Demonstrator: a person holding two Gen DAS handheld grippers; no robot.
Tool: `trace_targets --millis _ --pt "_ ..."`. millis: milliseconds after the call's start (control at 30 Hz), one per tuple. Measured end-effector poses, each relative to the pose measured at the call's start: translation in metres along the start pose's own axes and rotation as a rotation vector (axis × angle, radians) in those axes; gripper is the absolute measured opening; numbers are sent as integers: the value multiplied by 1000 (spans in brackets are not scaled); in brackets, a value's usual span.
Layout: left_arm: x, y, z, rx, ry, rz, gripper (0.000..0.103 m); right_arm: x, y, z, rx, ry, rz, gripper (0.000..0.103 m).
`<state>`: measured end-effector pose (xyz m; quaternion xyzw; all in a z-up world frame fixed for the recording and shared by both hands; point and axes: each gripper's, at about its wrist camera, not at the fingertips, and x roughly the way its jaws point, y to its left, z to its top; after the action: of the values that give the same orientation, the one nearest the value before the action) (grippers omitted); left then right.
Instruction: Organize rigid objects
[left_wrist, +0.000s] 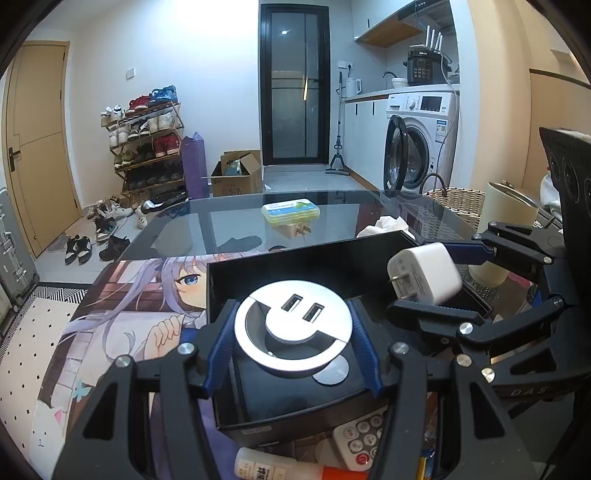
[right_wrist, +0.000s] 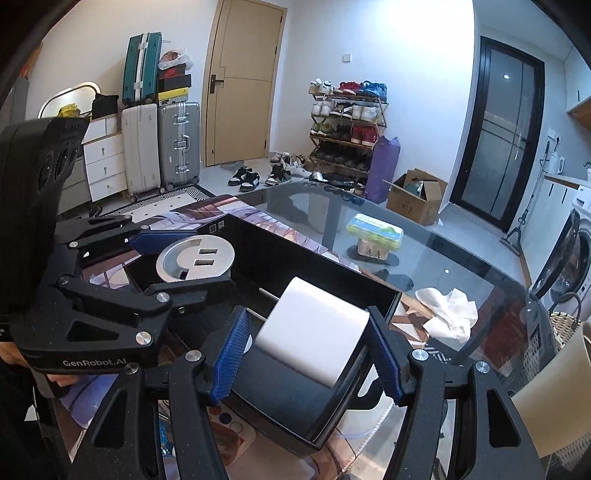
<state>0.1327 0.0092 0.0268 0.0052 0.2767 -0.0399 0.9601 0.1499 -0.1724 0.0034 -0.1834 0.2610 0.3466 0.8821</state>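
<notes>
An open black box (left_wrist: 303, 264) (right_wrist: 280, 254) sits on the anime desk mat. My left gripper (left_wrist: 291, 332) (right_wrist: 184, 258) is shut on a round silver USB socket hub (left_wrist: 293, 328) (right_wrist: 195, 260) and holds it over the box's near-left part. My right gripper (right_wrist: 310, 343) (left_wrist: 432, 273) is shut on a white plug charger (right_wrist: 314, 328) (left_wrist: 424, 277) and holds it over the box's right part, prongs pointing into the box. A beige plug adapter (left_wrist: 291, 229) (right_wrist: 373, 248) under a green-lidded case (left_wrist: 290, 212) (right_wrist: 375, 225) stands farther back on the glass.
A white remote (left_wrist: 362, 439) and a glue bottle (left_wrist: 280, 467) lie at the table's near edge. A crumpled tissue (right_wrist: 448, 314) and a cream cup (left_wrist: 506, 229) are at the right. A wicker basket (left_wrist: 458, 201) and washing machine (left_wrist: 421, 136) stand beyond.
</notes>
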Motion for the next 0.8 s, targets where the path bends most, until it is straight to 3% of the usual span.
trace_targets --millis 367,467,500,667,700,800 --pt "0 -1 6 26 33 -22 58 -6 -1 -8 10 15 35 64" --pt "0 -3 7 36 38 -35 68 -11 -1 -8 17 6 52 73" --pt "-2 -4 7 31 34 -40 72 -15 -2 -8 22 -4 55 85" --pt "-23 9 6 -67 -3 -138 98 -52 -2 -8 51 -58 13 94" --pt "-28 10 5 -83 -12 -129 103 -61 -3 -10 68 -73 6 101" --pt "-47 16 1 -107 -42 -83 103 -82 -3 -16 101 -104 -6 103"
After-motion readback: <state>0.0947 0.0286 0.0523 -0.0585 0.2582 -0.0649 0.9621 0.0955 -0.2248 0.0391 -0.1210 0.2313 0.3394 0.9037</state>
